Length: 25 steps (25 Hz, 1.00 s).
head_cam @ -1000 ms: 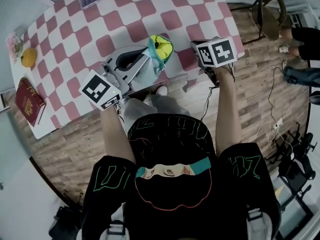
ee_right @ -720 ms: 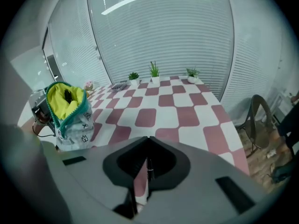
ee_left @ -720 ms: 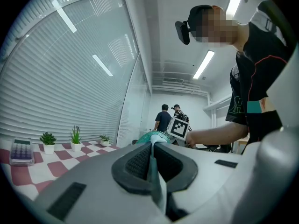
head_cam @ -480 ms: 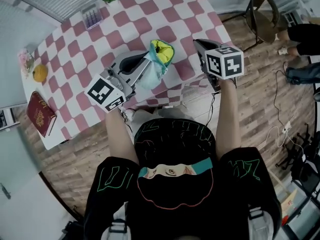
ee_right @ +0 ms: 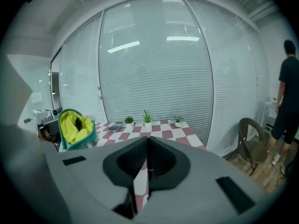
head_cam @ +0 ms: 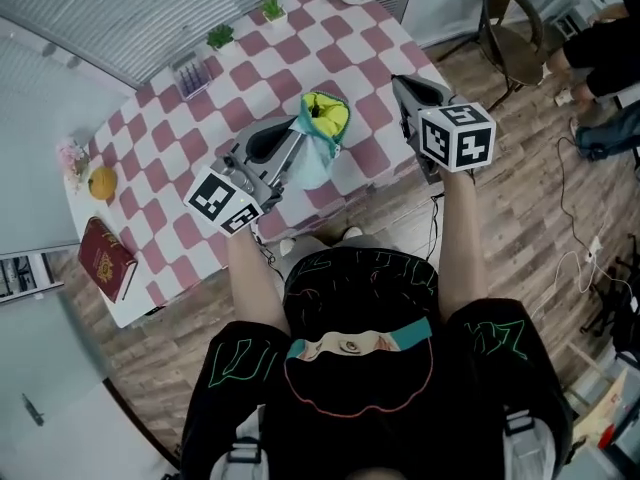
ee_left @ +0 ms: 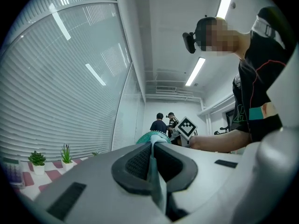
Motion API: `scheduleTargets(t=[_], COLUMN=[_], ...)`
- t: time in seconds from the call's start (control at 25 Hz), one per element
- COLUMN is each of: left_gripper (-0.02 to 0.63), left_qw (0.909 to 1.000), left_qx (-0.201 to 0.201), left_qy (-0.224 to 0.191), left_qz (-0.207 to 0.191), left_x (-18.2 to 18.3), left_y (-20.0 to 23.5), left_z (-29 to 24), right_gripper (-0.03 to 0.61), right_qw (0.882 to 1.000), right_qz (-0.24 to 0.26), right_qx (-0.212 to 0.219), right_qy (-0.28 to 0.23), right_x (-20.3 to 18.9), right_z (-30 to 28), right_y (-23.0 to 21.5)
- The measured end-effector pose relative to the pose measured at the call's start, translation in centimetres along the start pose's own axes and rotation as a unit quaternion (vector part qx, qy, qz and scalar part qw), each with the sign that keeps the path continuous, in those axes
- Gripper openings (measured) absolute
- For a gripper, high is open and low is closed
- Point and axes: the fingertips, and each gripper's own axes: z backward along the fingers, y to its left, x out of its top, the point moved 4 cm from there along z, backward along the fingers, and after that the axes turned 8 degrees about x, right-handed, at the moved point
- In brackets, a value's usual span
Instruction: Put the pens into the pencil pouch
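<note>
A teal pencil pouch (head_cam: 318, 128) with yellow lining hangs open above the checked table (head_cam: 160, 148). My left gripper (head_cam: 293, 143) is shut on its teal fabric edge (ee_left: 152, 135), which is pinched between the pads. A dark pen shows inside the pouch (ee_right: 74, 129) in the right gripper view. My right gripper (head_cam: 408, 86) is held in the air to the right of the pouch and apart from it. Its jaws (ee_right: 148, 141) stand shut, with nothing visible between them. No loose pens show on the table.
A red book (head_cam: 105, 258) and an orange object (head_cam: 101, 183) lie at the table's left end. A purple calculator-like item (head_cam: 192, 71) and small potted plants (head_cam: 220, 36) sit along the far edge by the blinds. A chair (head_cam: 510, 33) and people stand at the right.
Both grippers have risen, the left one carrying the pouch up off the table. The right gripper has tilted up and rides higher beside the pouch.
</note>
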Motion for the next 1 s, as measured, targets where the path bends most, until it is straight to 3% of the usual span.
scheduleTargets(t=[0.36, 0.72, 1.0], left_gripper=[0.002, 0.002, 0.002], left_qw=[0.9994, 0.9993, 0.9989], left_qx=[-0.021, -0.031, -0.042], left_qy=[-0.026, -0.020, -0.019], left_qz=[0.008, 0.000, -0.008], left_x=[1.1, 1.3, 1.6], left_y=[0.1, -0.1, -0.6], left_z=[-0.3, -1.4, -2.9], right_gripper=[0.017, 0.017, 0.017], right_qw=[0.990, 0.976, 0.954], right_qz=[-0.039, -0.033, -0.063], right_qx=[0.012, 0.018, 0.044], right_qy=[-0.138, -0.216, -0.290], right_x=[5.7, 9.6, 11.6], right_z=[3.7, 6.2, 8.2], right_y=[1.4, 2.5, 2.7])
